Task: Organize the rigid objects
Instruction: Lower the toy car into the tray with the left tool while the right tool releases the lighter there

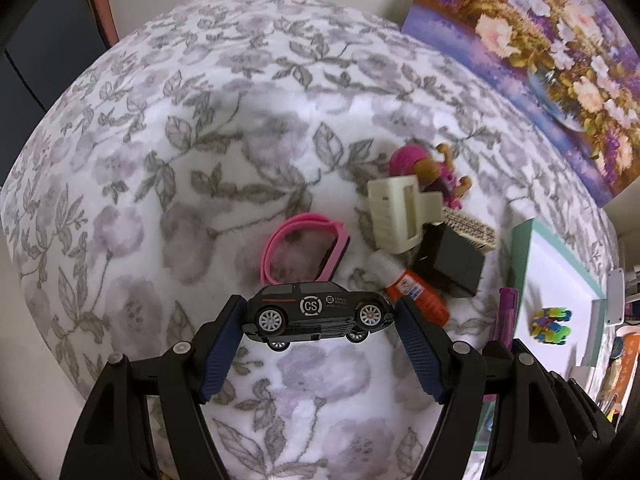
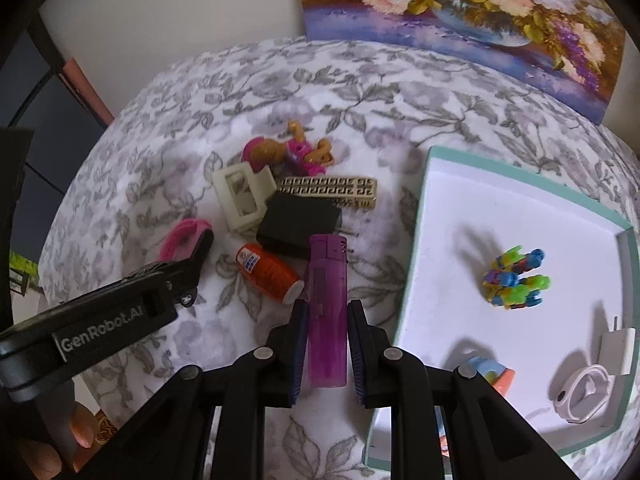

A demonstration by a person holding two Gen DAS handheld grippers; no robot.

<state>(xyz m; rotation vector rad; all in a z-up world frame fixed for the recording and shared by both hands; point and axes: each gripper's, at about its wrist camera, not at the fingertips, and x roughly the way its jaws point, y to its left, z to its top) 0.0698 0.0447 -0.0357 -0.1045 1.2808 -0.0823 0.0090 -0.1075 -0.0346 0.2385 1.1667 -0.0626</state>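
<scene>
My left gripper (image 1: 320, 310) is shut on a black toy car (image 1: 316, 312), held end to end between its blue pads and lifted off the floral cloth. My right gripper (image 2: 326, 312) is shut on a purple lighter (image 2: 326, 304), which stands lengthwise between the pads. On the cloth lie a pink band (image 1: 298, 246), an orange thread spool (image 2: 268, 272), a black box (image 2: 298, 224), a cream plastic block (image 2: 240, 196), a patterned gold bar (image 2: 328, 192) and a pink doll (image 2: 296, 150). The left gripper's body (image 2: 120, 304) shows at the left of the right wrist view.
A white tray with a teal rim (image 2: 416, 240) sits at the right, holding a multicoloured block toy (image 2: 516, 280), a white charger with cable (image 2: 588, 380) and an orange-and-blue piece (image 2: 494, 374). A flower painting (image 2: 460, 12) leans against the back wall. A hand (image 2: 48, 452) shows lower left.
</scene>
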